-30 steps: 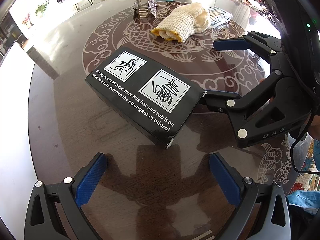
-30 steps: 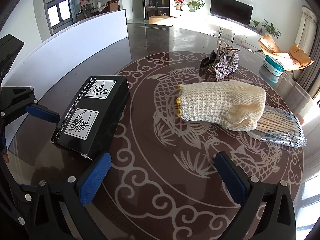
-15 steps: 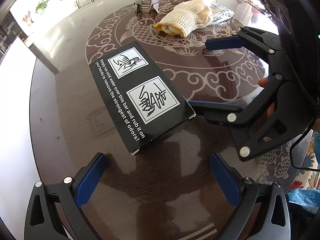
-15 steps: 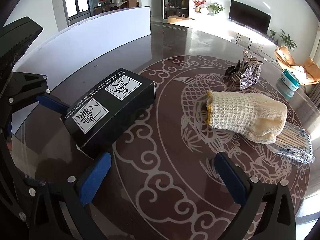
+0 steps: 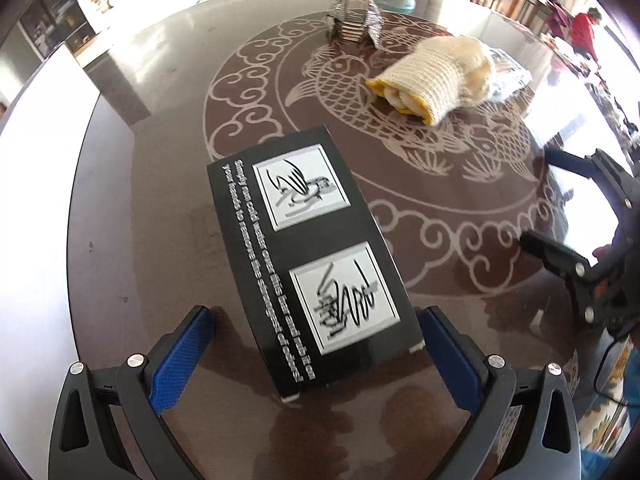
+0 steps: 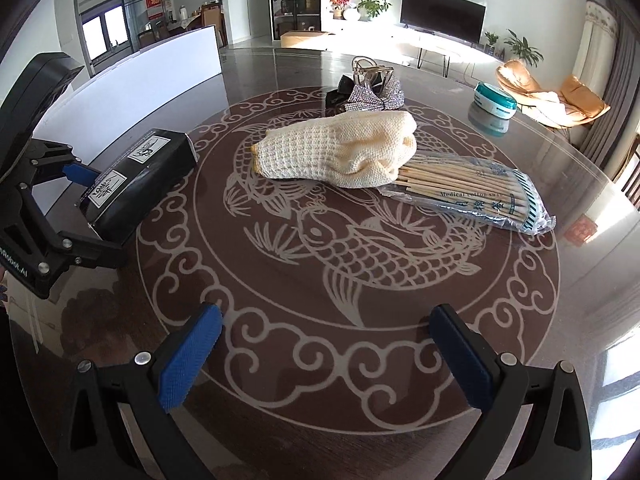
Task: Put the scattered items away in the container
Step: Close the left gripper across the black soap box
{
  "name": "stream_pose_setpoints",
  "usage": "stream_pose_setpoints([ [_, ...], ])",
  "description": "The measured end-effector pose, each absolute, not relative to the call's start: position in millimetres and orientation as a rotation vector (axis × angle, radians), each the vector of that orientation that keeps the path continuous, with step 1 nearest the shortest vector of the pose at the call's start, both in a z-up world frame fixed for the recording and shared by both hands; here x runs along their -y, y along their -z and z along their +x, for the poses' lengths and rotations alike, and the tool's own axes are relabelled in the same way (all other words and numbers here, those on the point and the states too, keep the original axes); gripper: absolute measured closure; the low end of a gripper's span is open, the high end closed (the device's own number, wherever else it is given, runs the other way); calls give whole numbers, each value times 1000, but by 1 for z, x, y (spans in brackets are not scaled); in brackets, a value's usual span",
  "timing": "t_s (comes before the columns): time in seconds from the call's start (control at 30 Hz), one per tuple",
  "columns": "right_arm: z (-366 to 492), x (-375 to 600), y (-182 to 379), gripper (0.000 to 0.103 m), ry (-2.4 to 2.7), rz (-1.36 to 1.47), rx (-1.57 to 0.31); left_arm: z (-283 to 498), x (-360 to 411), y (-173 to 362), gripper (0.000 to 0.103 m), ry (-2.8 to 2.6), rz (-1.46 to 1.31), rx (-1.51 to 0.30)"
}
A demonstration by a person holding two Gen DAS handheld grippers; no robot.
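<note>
A black box [image 5: 312, 256] with white printed panels lies on the round table, its near end between my left gripper's [image 5: 316, 356] open fingers; I cannot tell if the pads touch it. It also shows at the left of the right wrist view [image 6: 136, 180]. A cream knitted glove [image 6: 340, 152] lies mid-table, partly over a bag of cotton swabs [image 6: 476, 196]. A rhinestone hair clip [image 6: 368, 90] lies behind them. My right gripper [image 6: 326, 352] is open and empty over the table's near side.
A teal and white round case [image 6: 494, 100] sits near the table's far right edge. The dark glossy table [image 6: 360, 380] has a koi pattern. A white curved partition [image 6: 132, 92] stands beyond the left edge. Chairs and a TV stand are in the background.
The box has turned end-on to my left gripper, which has moved forward so the box's near end lies between its fingers. My right gripper has drawn away to the right.
</note>
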State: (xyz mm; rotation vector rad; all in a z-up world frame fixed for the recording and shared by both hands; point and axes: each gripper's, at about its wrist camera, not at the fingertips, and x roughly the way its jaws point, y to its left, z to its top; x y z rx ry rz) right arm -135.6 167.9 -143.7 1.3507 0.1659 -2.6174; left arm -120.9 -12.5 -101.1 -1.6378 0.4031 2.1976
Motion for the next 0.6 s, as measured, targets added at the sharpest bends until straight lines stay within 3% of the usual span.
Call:
stream_pose_setpoints([
  [0.6,-136,-168,144,0,2617,1350,-166,-154,35,102,0,-2217,-1692,-366],
])
